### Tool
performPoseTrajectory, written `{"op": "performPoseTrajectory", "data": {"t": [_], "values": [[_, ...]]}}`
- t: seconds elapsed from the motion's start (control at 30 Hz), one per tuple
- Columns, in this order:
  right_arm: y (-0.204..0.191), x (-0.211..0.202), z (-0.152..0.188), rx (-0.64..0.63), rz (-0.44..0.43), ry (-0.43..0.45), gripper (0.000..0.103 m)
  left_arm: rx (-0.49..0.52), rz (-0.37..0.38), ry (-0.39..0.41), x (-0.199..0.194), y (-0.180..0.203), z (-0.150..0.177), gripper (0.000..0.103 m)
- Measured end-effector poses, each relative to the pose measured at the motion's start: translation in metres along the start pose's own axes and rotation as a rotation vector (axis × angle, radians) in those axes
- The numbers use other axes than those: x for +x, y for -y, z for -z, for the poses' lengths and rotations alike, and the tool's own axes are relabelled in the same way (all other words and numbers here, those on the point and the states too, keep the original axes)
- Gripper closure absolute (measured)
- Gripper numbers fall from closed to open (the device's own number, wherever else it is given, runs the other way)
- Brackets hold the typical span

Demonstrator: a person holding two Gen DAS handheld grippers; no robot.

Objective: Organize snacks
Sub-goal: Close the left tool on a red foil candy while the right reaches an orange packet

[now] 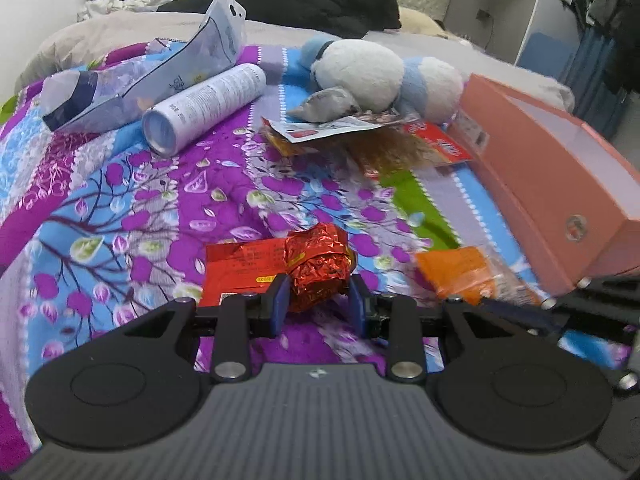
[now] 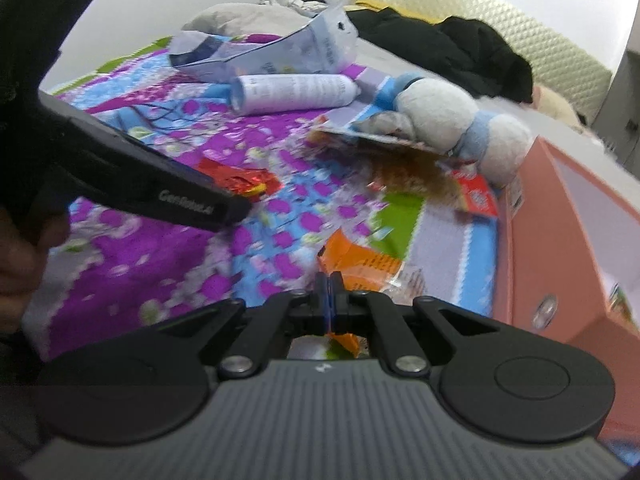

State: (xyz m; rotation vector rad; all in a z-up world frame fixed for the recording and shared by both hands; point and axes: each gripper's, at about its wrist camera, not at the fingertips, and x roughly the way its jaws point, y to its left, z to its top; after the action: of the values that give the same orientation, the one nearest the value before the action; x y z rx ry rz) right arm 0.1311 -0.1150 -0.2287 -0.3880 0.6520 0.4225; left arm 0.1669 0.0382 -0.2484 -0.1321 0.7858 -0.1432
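Observation:
My left gripper [image 1: 318,302] is shut on a crumpled red foil snack packet [image 1: 316,266], whose flat end sticks out to the left over the flowered blanket. My right gripper [image 2: 329,286] is shut on the corner of an orange snack packet [image 2: 360,266], which also shows as the orange packet [image 1: 460,272] at the right of the left wrist view. An open pink box [image 1: 560,184] lies along the right side, and the same pink box [image 2: 568,240] stands close to the right of my right gripper. In the right wrist view the red foil packet [image 2: 240,182] peeks out behind the left tool's black housing [image 2: 160,196].
Further back on the blanket lie a white can [image 1: 204,108], a pale blue pouch [image 1: 160,68], a white and blue plush toy [image 1: 380,72], a clear bag of brown snacks [image 1: 360,140] and a red packet [image 1: 440,140]. Black clothing [image 1: 320,0] is piled by the headboard.

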Motion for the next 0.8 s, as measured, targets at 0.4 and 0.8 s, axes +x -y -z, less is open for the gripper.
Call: {"op": "performPoseTrajectory", "data": {"t": [0.4,0.8], "values": [[-0.004,-0.025,0.018,0.086,-0.097,-0.059,0.099,-0.07,0.011,-0.072,-0.018,0.0,0.026,0.058],[0.005,-0.028,0.01,0.131,-0.176,-0.023,0.055,-0.162,0.052,-0.039,-0.018,-0.012,0.021,0.048]]}}
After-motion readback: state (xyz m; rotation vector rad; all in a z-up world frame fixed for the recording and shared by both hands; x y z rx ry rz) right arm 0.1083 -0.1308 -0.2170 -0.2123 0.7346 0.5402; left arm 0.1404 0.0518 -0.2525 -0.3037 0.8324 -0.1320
